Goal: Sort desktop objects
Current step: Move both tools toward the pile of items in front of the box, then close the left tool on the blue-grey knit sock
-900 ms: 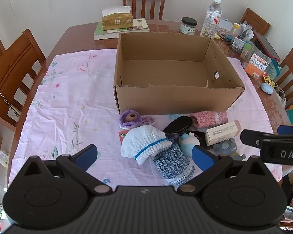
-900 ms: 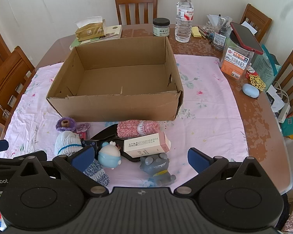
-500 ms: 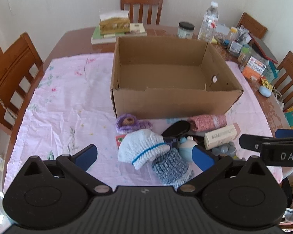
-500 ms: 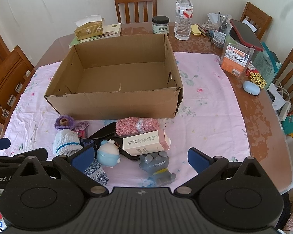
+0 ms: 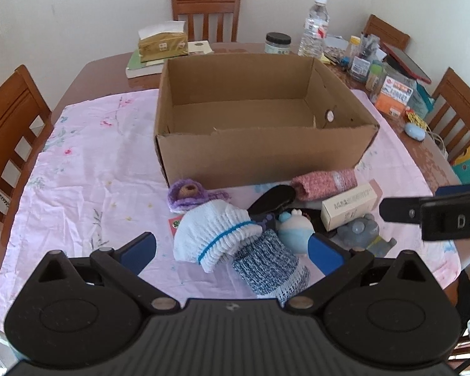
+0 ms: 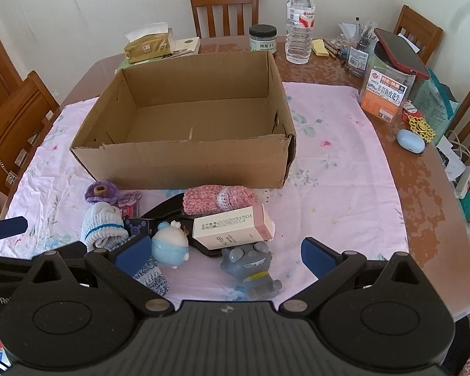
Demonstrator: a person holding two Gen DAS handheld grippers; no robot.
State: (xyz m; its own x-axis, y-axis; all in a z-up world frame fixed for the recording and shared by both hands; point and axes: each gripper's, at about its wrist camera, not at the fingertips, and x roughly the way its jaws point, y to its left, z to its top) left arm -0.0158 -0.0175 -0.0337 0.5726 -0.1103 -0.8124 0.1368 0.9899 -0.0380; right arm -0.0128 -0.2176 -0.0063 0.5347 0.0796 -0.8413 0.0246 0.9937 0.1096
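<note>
An empty cardboard box (image 5: 260, 153) (image 6: 185, 163) stands on the pink cloth. In front of it lies a heap: a white sock (image 5: 213, 235) (image 6: 101, 225), a blue-grey sock (image 5: 269, 266), a purple knit toy (image 5: 186, 192) (image 6: 100, 191), a pink sock (image 5: 324, 180) (image 6: 219, 199), a small carton (image 5: 351, 205) (image 6: 232, 228), a light blue figurine (image 5: 294, 230) (image 6: 169, 244), a grey toy (image 6: 250, 266) (image 5: 357, 235). My left gripper (image 5: 232, 249) is open over the socks. My right gripper (image 6: 224, 252) is open over the grey toy.
At the back of the table are a tissue pack on books (image 5: 161, 44), a dark-lidded jar (image 6: 262, 37) and a water bottle (image 6: 299, 25). Jars, a red phone (image 6: 401, 51) and clutter fill the right side. Wooden chairs (image 5: 12, 119) surround the table.
Both grippers have drawn slightly closer to the heap, and the left view has shifted a little to the right. The objects have not moved, and both grippers stay open.
</note>
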